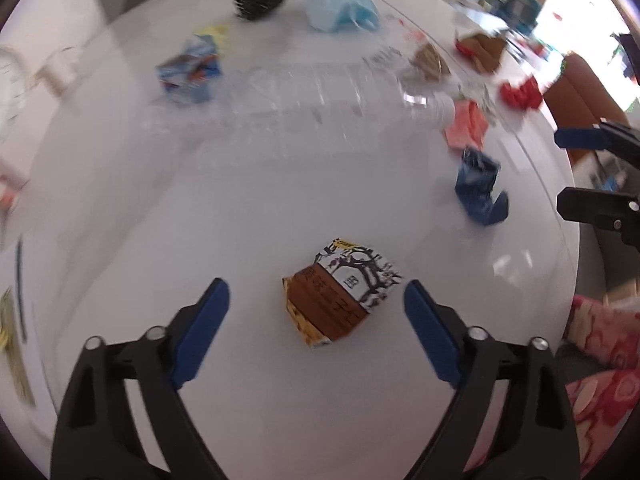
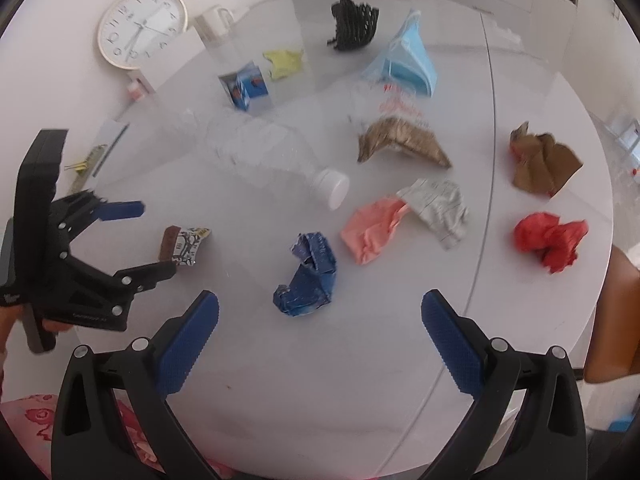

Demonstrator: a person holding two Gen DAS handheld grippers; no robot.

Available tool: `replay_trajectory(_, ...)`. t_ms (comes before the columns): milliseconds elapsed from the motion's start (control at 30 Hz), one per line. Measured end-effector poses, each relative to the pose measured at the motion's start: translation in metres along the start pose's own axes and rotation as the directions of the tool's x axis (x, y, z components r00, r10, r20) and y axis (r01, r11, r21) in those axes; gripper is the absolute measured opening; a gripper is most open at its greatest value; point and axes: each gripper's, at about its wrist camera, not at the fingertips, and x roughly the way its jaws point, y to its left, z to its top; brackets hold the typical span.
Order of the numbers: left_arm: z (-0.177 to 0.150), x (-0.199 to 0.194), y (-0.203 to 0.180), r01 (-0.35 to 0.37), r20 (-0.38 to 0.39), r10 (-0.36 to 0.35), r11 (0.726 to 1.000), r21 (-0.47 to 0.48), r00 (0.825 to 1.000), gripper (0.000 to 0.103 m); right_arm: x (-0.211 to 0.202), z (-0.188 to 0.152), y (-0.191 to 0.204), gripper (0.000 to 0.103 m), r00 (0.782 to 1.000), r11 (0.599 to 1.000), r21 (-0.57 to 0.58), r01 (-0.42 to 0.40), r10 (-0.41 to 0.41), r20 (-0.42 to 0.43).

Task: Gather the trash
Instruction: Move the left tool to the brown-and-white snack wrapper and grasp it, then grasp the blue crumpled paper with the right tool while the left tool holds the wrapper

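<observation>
A crumpled brown-and-white snack wrapper (image 1: 340,296) lies on the round white table (image 1: 280,420). My left gripper (image 1: 316,286) hangs over it, open, with the wrapper between its blue pads and untouched. The right wrist view shows the same left gripper (image 2: 154,240) straddling that wrapper (image 2: 184,246). A crushed dark blue wrapper (image 2: 308,276) lies just ahead of my right gripper (image 2: 320,296), which is open and holds nothing. In the left wrist view the right gripper (image 1: 560,170) sits at the right edge, beside the blue wrapper (image 1: 478,188).
More litter lies farther back: a clear plastic bottle (image 2: 272,160), pink paper (image 2: 370,232), grey paper (image 2: 440,208), red paper (image 2: 550,240), brown paper (image 2: 544,160), a blue face mask (image 2: 408,60), black mesh (image 2: 352,24) and a small blue carton (image 2: 246,86). A wall clock (image 2: 142,26) lies far left.
</observation>
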Motion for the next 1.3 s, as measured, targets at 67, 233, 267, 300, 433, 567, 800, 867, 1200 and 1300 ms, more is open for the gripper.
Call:
replay_trajectory(67,0.002,0.009,0.002,0.028,-0.012,-0.027,0.998,0.049,1.000,0.079,0.008,0.002,0.002,0.101,1.000,1.000,0.026,0.007,-0.006,-0.023)
replay_trajectory(233,0.008,0.023,0.005,0.065,-0.032,-0.062,0.992,0.105,0.998,0.075,0.017,0.008,0.009,0.101,0.999,0.998,0.047,0.033,-0.031,-0.040)
replay_trajectory(267,0.009,0.024,0.006,0.069,-0.024,-0.067,0.992,0.102,0.997,0.073,0.019,0.010,0.009,0.101,0.998,0.998,0.057,0.038,-0.035,-0.042)
replay_trajectory(300,0.010,0.024,0.006,0.073,-0.020,-0.071,0.992,0.100,0.997,0.073,0.019,0.011,0.009,0.101,0.998,0.997,0.069,0.039,-0.036,-0.046)
replay_trajectory(433,0.014,0.023,0.010,0.092,-0.008,-0.092,0.992,0.091,0.996,0.056,0.022,0.013,0.006,0.101,0.997,0.992,0.115,0.047,-0.040,-0.058)
replay_trajectory(567,0.014,0.020,0.019,0.101,-0.006,-0.101,0.993,0.068,0.995,0.038,0.023,0.014,0.004,0.101,0.996,0.989,0.134,0.068,-0.060,-0.066)
replay_trajectory(800,0.005,0.018,0.021,0.039,-0.012,-0.038,0.999,0.038,0.999,0.026,0.024,0.013,0.007,0.101,0.994,0.986,0.140,0.091,-0.080,-0.079)
replay_trajectory(867,0.001,0.016,0.022,0.022,-0.018,-0.022,0.999,0.028,1.000,0.025,0.024,0.013,0.009,0.101,0.993,0.986,0.138,0.094,-0.084,-0.078)
replay_trajectory(1200,-0.006,0.004,0.029,0.023,-0.029,-0.027,0.989,-0.145,0.999,0.024,0.040,0.016,0.016,0.090,0.994,0.989,0.121,0.082,-0.072,-0.083)
replay_trajectory(1300,-0.005,-0.003,0.028,0.031,-0.021,-0.036,0.983,-0.184,0.999,0.024,0.052,0.018,0.021,0.076,0.990,0.991,0.080,0.107,-0.099,-0.105)
